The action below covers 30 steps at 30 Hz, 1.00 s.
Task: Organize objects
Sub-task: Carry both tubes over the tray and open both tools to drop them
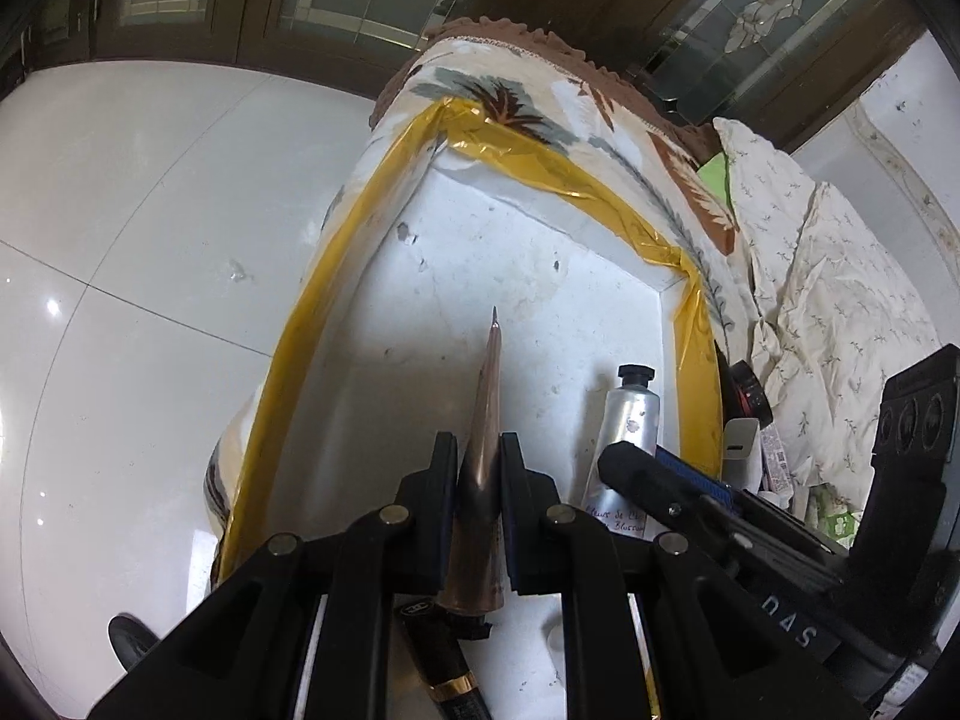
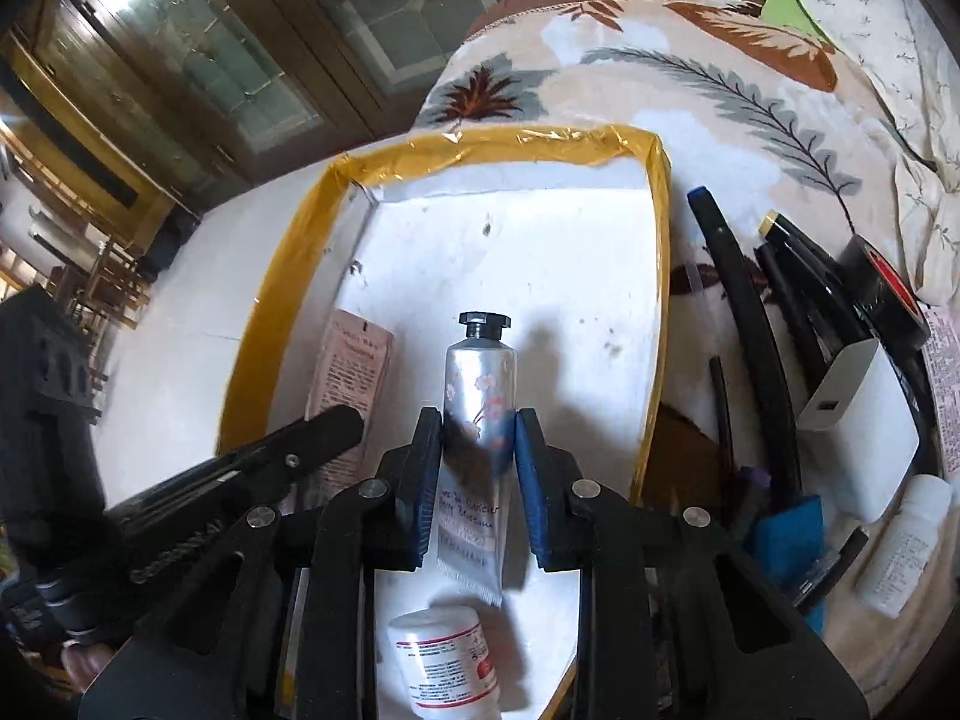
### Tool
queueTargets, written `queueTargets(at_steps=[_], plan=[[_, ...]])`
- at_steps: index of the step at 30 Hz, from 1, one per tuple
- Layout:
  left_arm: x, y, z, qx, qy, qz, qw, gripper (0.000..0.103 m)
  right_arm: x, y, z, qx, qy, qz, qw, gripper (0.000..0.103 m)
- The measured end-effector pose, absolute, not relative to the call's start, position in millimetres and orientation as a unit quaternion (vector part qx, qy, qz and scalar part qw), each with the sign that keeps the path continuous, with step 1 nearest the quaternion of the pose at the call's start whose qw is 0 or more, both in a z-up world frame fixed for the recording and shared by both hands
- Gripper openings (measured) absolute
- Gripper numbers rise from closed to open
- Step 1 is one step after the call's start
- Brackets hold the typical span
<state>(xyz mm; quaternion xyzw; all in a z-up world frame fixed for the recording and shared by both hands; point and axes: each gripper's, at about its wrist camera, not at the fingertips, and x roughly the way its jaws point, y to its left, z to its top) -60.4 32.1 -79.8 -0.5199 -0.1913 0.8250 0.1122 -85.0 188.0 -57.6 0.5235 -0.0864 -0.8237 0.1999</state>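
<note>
Landmark: white foam box (image 2: 540,252) with yellow-taped rim (image 1: 288,336), sitting on a leaf-patterned blanket (image 2: 720,102).

Left tongs (image 1: 480,468): closed down on a copper-coloured pen-like stick (image 1: 487,420), both pads touching its sides. The stick points forward over the box floor, fine tip toward the far wall; its thick end sits back between the tongs' arms. Beneath that end, a black stick with a gold band (image 1: 447,678) lies in the box.

Right tongs (image 2: 478,456): nearly closed around a silver hand-cream tube (image 2: 477,420) with blossom print and black cap. Blue pads (image 2: 531,468) press the tube's body. Tube is inside the box, cap toward the far wall, crimped end toward the camera. Cannot tell whether it rests on the floor or is lifted.

Also inside the box: pink carton (image 2: 351,378) along the left wall; small white bottle with red label (image 2: 444,660) at the near edge.

Outside the box, right of its rim, on the blanket: black pens (image 2: 774,300), roll of black tape (image 2: 882,294), white charger block (image 2: 864,426), small white bottle (image 2: 906,546).
</note>
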Motion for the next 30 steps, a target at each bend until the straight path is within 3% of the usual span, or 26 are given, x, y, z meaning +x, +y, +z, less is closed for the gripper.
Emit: queueTargets(at_steps=[8,15,17,18,19,30], plan=[[-63.6,34.2,-86.5,-0.527,-0.206,0.816,0.117,0.013,-82.6,188.7,-61.0,0.529,-0.087,-0.82,0.2,0.025],[-54.1,33.1,-77.8,-0.523,-0.2,0.82,0.122,0.015,-63.1,213.2,-46.2,0.52,-0.118,-0.82,0.21,0.036],[-50.9,34.3,-76.0,-0.523,-0.185,0.824,0.117,0.023,-49.3,230.7,-38.5,0.507,-0.142,-0.822,0.216,0.037],[-50.5,34.6,-76.6,-0.527,-0.179,0.823,0.112,0.034,-43.8,239.5,-36.3,0.503,-0.151,-0.823,0.217,0.039],[-50.5,34.3,-76.5,-0.53,-0.178,0.822,0.109,0.038,-37.2,251.8,-35.2,0.503,-0.162,-0.822,0.214,0.043],[-19.6,31.0,-54.3,-0.507,-0.144,0.845,0.093,0.045,-5.8,329.7,-45.8,0.508,-0.184,-0.826,0.16,0.043]])
